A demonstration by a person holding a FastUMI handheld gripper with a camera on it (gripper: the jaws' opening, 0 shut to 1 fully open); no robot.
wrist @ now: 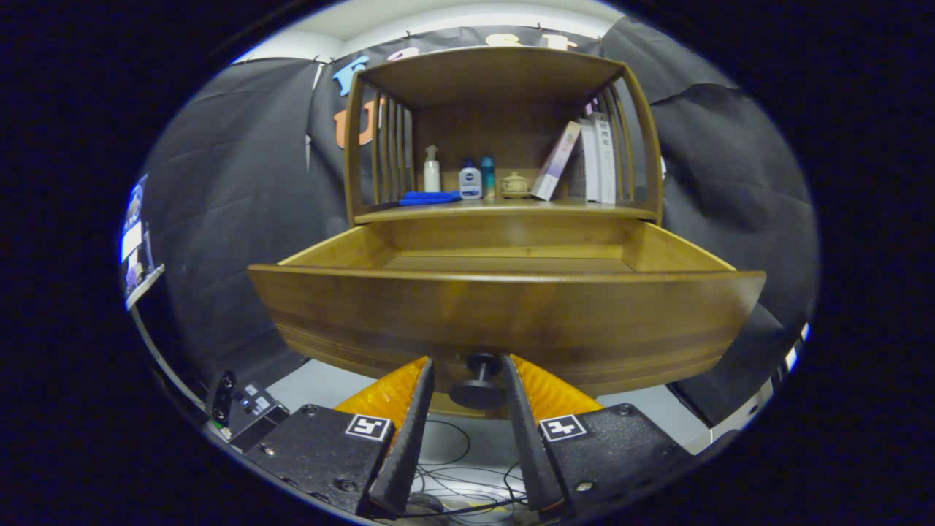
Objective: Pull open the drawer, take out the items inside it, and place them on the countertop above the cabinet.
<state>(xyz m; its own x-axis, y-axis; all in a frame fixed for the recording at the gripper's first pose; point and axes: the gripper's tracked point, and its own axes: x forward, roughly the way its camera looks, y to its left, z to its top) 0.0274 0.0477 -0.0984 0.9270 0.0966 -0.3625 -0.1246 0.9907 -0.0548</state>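
Black-draped booth, wooden cabinet (504,131) ahead. Drawer (504,314) pulled well out; contents hidden behind its front. Gripper (467,369) spread, fingers flanking the knob (478,380), apparently not pinching. Emptying onto countertop (504,210) not yet done.

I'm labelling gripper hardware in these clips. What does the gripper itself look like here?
The gripper has two long, tapering wedge fingers with a finely textured surface. Each sits on a black block held by screws, bearing a square black-and-white marker.
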